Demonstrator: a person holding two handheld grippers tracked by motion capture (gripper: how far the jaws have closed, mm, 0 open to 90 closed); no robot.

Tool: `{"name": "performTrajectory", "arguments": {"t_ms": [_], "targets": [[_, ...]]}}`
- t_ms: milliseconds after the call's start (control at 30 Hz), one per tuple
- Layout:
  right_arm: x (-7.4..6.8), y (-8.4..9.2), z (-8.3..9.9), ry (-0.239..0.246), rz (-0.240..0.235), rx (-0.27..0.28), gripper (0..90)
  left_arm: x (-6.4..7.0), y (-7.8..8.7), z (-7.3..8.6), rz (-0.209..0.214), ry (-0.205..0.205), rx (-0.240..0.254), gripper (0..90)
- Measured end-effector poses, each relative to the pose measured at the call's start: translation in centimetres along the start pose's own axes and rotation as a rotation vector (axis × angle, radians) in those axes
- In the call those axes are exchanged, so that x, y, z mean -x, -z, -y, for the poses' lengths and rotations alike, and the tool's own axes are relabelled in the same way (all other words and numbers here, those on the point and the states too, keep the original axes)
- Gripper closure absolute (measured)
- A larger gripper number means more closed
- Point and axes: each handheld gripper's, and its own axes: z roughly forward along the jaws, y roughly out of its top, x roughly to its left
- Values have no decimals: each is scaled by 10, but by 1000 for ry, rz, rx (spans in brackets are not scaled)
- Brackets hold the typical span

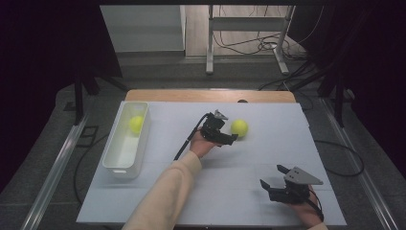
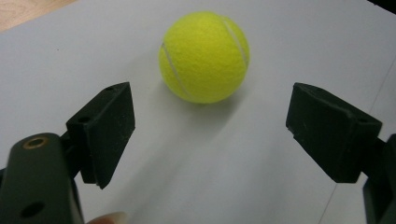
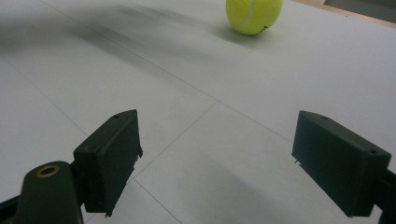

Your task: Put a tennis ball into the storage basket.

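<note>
Ball: the tennis ball [image 1: 239, 128] lies on the white bench [image 1: 268, 143] well to the right of the white bin [image 1: 125, 143]; round, so no long axis (its seam curves run roughly top to bottom in the left claw view).
Left claw: the left claw [image 1: 231, 133] sits just beside the ball, jaws spread wider than the ball, pads touching nothing.
Right claw: the right claw [image 1: 272, 176] rests well apart from the ball, nearer the person, jaws wide, holding nothing.
Bin: holds a second ball [image 1: 136, 124] at its far end.

Dim room, lit white table [image 1: 268, 158], soft shadows, blurred streak in right gripper view
</note>
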Motion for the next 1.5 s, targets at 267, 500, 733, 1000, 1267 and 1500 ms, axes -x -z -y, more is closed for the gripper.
{"name": "performTrajectory", "arguments": {"t_ms": [267,500,733,1000,1267,1500], "targets": [[0,0,0,4,1,-4,160,-4,-5,0,-8,20,5,160],[0,-1,0,3,-1,-6,160,-1,-12,-1,-4,6,3,159],[1,0,0,1,8,-11,161,1,-19,-6,-3,-12,5,156],[1,0,1,-5,6,-4,161,0,-26,-9,-12,-16,-5,140],[1,-1,0,-3,6,-6,161,-1,-33,-12,-11,-17,-13,124],[2,-1,1,-9,2,-2,161,0,-41,-17,-21,-15,-9,118]]}}
